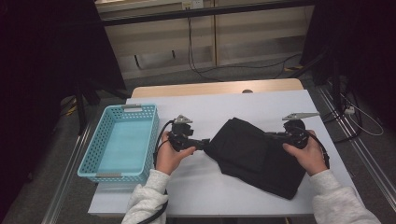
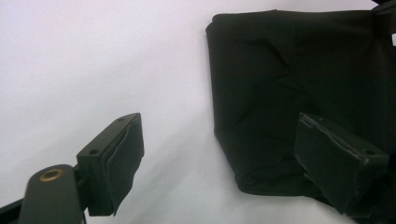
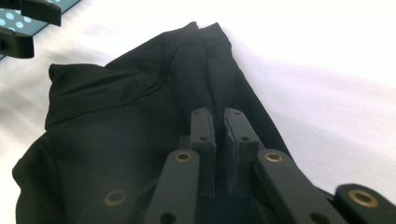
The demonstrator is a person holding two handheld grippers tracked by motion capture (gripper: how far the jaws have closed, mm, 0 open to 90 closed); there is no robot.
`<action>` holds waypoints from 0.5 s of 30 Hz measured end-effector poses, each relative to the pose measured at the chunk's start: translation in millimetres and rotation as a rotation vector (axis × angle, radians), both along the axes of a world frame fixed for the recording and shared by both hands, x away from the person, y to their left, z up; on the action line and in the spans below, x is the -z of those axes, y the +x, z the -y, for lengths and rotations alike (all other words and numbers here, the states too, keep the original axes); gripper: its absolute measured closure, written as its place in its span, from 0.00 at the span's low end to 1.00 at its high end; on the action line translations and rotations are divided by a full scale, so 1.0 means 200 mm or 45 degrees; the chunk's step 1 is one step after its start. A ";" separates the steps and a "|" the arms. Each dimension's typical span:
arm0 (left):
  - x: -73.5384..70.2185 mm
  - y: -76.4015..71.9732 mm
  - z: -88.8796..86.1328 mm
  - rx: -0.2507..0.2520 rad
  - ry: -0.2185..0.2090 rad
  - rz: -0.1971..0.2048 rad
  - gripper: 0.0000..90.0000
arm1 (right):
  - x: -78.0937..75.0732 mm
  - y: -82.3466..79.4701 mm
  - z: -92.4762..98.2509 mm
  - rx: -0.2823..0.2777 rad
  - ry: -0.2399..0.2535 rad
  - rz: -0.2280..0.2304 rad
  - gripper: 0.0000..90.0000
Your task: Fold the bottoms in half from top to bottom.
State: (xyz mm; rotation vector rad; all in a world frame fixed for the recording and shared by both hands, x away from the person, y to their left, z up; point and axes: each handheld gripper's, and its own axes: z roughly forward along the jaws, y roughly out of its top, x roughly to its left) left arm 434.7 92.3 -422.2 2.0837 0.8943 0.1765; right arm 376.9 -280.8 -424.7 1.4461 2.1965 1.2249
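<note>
A folded black garment (image 1: 252,156) lies on the white table (image 1: 210,186), right of centre. My left gripper (image 1: 207,142), held by the left hand, points at the garment's left corner. In the left gripper view it (image 2: 218,119) is open wide. The garment's edge (image 2: 299,70) reaches between the jaws, and neither pad presses on it. My right gripper (image 1: 272,135) rests on the garment's right side. In the right gripper view it (image 3: 217,113) is shut on a raised ridge of the black cloth (image 3: 116,121), and creases run up to its tips.
A light blue plastic basket (image 1: 95,144) stands at the table's left end, close beside the left hand. The table's far edge shows a wooden strip (image 1: 215,87). Cables lie on the floor beyond it and to the right.
</note>
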 end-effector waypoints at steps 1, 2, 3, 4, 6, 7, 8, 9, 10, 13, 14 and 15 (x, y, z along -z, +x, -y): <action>0.00 0.00 0.00 -0.006 -0.005 -0.002 0.18 | 0.00 0.00 0.01 0.004 0.000 -0.003 0.93; 0.00 0.00 0.00 -0.006 -0.005 -0.002 0.17 | 0.00 0.00 0.01 0.004 0.000 -0.003 0.93; 0.00 0.00 0.00 -0.004 -0.001 -0.006 0.17 | 0.00 -0.01 0.01 0.005 0.000 -0.002 0.93; 0.00 0.00 0.00 -0.002 0.004 -0.005 0.17 | 0.00 -0.01 0.02 0.004 0.002 -0.002 0.93; 0.00 0.00 0.00 0.001 0.005 -0.001 0.17 | 0.00 -0.01 0.02 0.007 0.000 -0.003 0.93; -0.01 0.01 0.00 0.003 0.011 0.002 0.17 | 0.00 -0.01 0.03 0.009 0.000 -0.005 0.93; -0.01 0.01 0.00 0.002 0.010 0.003 0.17 | 0.01 -0.02 0.03 0.009 -0.003 -0.002 0.93; -0.01 0.01 0.00 -0.003 0.003 0.005 0.17 | 0.01 -0.02 0.04 0.010 -0.001 -0.007 0.93; -0.01 0.01 -0.01 0.010 0.013 0.004 0.17 | 0.01 -0.02 0.04 0.012 0.003 -0.009 0.93; 0.00 0.01 -0.01 0.009 0.012 0.001 0.16 | 0.01 -0.03 0.05 0.019 0.005 -0.011 0.93; 0.00 0.01 -0.01 0.006 0.009 -0.002 0.15 | 0.01 -0.03 0.05 0.014 0.004 -0.009 0.93; 0.00 0.01 -0.01 0.006 0.009 -0.002 0.14 | 0.01 -0.03 0.05 0.014 0.004 -0.009 0.93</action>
